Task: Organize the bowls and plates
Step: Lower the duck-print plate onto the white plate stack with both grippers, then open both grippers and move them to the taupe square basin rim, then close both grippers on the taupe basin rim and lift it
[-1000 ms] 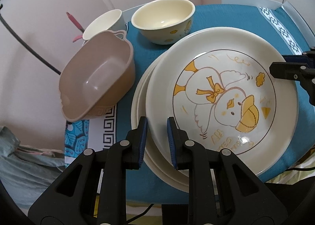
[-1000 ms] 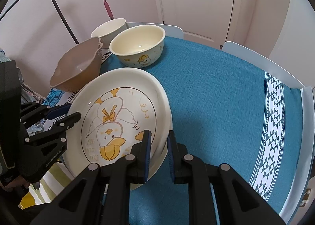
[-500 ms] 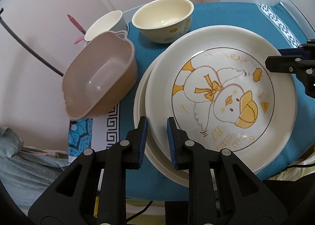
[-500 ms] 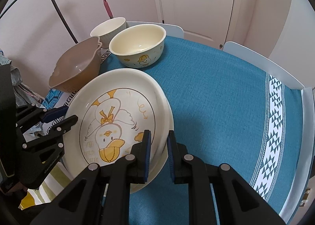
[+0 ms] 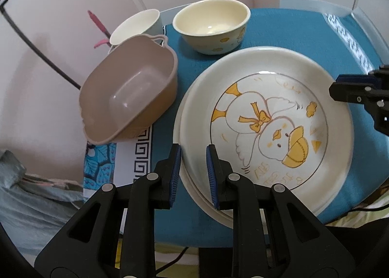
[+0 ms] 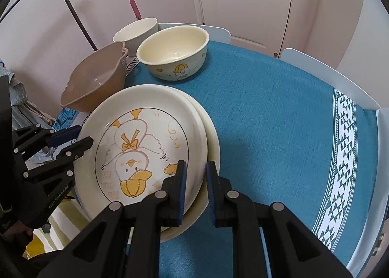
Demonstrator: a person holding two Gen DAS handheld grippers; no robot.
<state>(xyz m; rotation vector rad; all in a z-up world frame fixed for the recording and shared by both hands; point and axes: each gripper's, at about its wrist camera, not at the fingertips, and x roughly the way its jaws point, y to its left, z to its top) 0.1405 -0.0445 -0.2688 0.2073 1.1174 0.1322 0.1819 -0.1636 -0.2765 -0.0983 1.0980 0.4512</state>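
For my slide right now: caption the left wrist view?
Both grippers clamp the round cream duck-print plate above the blue tablecloth.

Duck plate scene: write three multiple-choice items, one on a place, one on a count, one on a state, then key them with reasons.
1. Where does the brown basin stand?
A. beside the duck plate, toward the wall
B. on the duck plate
C. inside the cream bowl

2. How many plates are in the stack?
A. one
B. two
C. five

3. How do the grippers stand?
A. both wide open, clear of the plate
B. only the left gripper grips
C. left and right gripper each clamp the duck plate's rim

Answers:
1 A: the basin sits off the plate's edge, next to the white cup.
2 B: a second rim shows under the duck plate.
3 C: each pair of pads straddles the rim on opposite sides.
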